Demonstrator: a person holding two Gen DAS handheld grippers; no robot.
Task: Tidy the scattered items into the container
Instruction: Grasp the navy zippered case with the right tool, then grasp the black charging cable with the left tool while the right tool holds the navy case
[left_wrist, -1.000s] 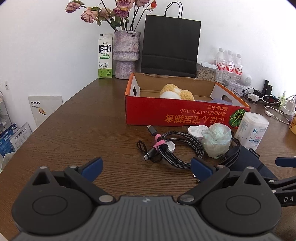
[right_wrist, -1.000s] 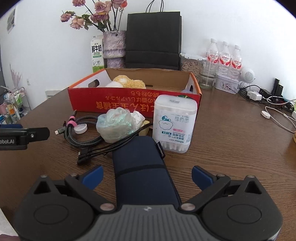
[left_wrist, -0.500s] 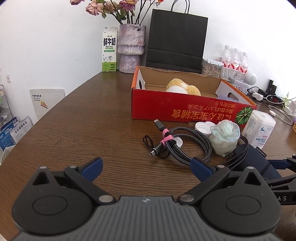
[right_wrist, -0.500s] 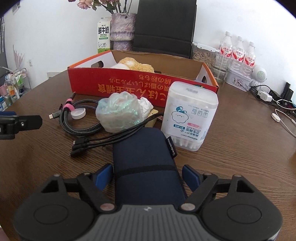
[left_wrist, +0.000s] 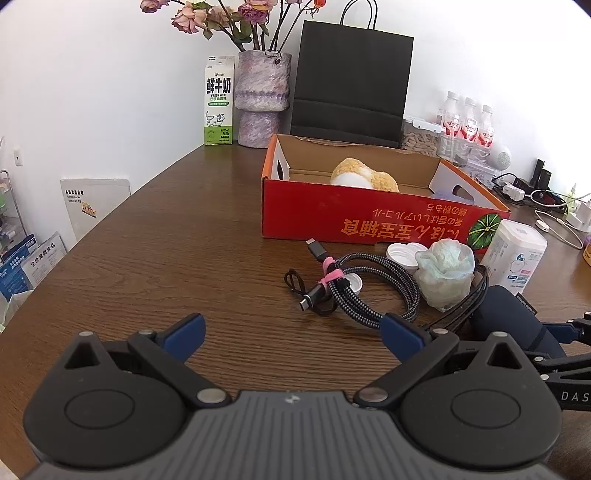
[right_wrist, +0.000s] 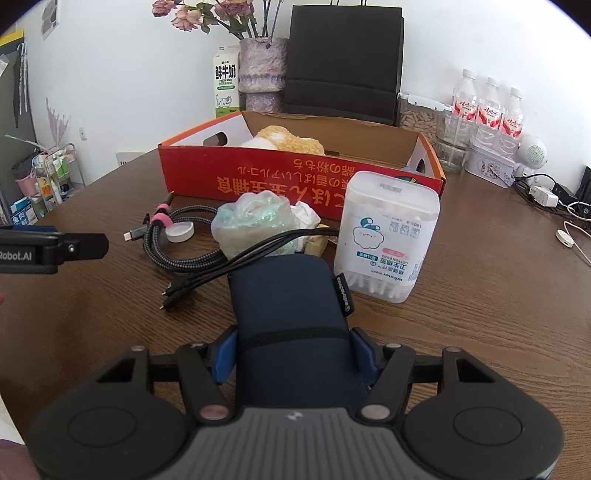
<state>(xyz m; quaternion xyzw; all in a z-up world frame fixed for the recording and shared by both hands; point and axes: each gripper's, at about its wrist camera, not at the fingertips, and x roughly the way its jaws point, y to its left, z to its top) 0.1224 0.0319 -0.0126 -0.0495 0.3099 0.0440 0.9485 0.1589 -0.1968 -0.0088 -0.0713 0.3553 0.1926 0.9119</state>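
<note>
My right gripper (right_wrist: 293, 352) just closing, blue pads clamped on the navy pouch (right_wrist: 291, 314), my left gripper (left_wrist: 291, 334) spread wide over bare table (left_wrist: 166, 258), red box (right_wrist: 258, 181) beyond.

The right claw (right_wrist: 293, 354), tilted downward, has just been closing, its blue pads (right_wrist: 225, 350) now against both sides of the dark blue pouch (right_wrist: 291, 302) between them, while the left claw (left_wrist: 291, 338) hovers tilted down with jaws spread wide and empty.
</note>
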